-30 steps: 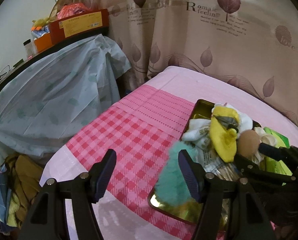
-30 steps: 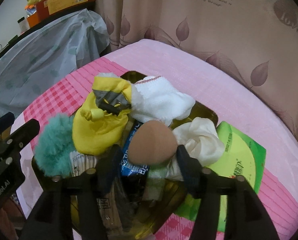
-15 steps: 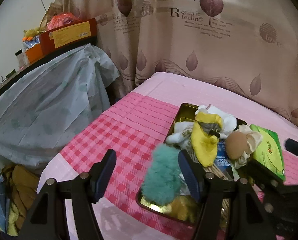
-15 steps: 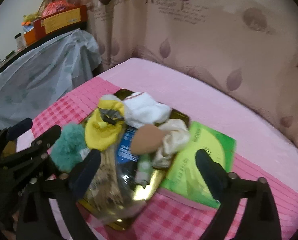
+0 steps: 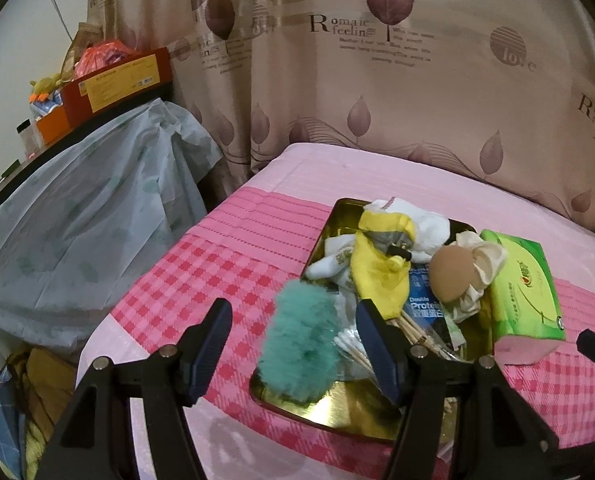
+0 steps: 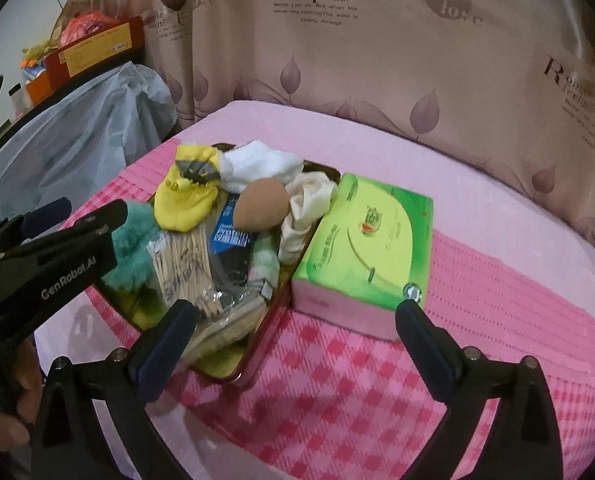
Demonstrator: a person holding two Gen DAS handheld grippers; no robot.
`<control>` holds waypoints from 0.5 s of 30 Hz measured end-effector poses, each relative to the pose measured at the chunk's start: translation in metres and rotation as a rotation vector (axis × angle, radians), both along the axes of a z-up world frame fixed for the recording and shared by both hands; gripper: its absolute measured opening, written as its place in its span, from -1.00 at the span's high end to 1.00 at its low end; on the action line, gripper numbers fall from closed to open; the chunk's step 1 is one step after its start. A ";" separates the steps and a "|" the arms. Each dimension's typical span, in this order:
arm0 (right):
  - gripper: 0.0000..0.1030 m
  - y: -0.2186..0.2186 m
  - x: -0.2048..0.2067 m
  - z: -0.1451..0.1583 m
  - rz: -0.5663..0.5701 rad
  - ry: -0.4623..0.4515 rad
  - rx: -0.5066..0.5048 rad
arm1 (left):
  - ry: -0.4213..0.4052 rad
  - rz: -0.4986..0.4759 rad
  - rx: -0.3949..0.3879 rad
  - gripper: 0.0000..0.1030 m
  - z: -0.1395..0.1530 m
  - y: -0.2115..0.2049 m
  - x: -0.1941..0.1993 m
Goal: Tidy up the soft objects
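Surface: a bed under a pink sheet, with a pink and red checked cloth spread over its near part.
Tray: a gold metal tray lies on the checked cloth, heaped with soft things.
In the tray: a teal fluffy puff at the near left corner; a yellow sock and a white sock toward the far end; a tan egg-shaped makeup sponge on top of the heap; a cream scrunchie touching the sponge; a clear bag of cotton swabs; a blue packet.
Beside the tray: a green tissue pack just against its right edge.
My left gripper: fingers spread, nothing between the pads, hovering at the tray's near left corner by the puff.
My right gripper: fingers have just been opening and now stand wide, holding nothing, above the tray's near edge and the tissue pack.
Background: a beige leaf-print curtain.
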State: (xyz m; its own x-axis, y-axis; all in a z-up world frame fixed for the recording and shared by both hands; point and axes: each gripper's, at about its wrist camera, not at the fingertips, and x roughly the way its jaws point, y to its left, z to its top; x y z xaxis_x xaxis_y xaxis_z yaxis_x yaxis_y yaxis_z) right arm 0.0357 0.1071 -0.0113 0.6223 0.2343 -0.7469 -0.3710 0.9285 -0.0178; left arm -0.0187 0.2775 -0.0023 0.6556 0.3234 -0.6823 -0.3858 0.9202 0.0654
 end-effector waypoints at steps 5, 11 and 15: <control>-0.92 -0.002 -0.001 -0.002 -0.006 0.009 0.001 | 0.004 -0.006 0.002 -0.28 -0.001 -0.003 0.000; -0.93 -0.002 -0.001 -0.006 -0.005 0.028 -0.001 | 0.006 -0.006 0.001 -0.28 -0.001 -0.003 0.001; -0.93 0.001 0.000 -0.010 0.006 0.044 -0.006 | 0.007 -0.005 0.000 -0.28 -0.001 -0.003 0.000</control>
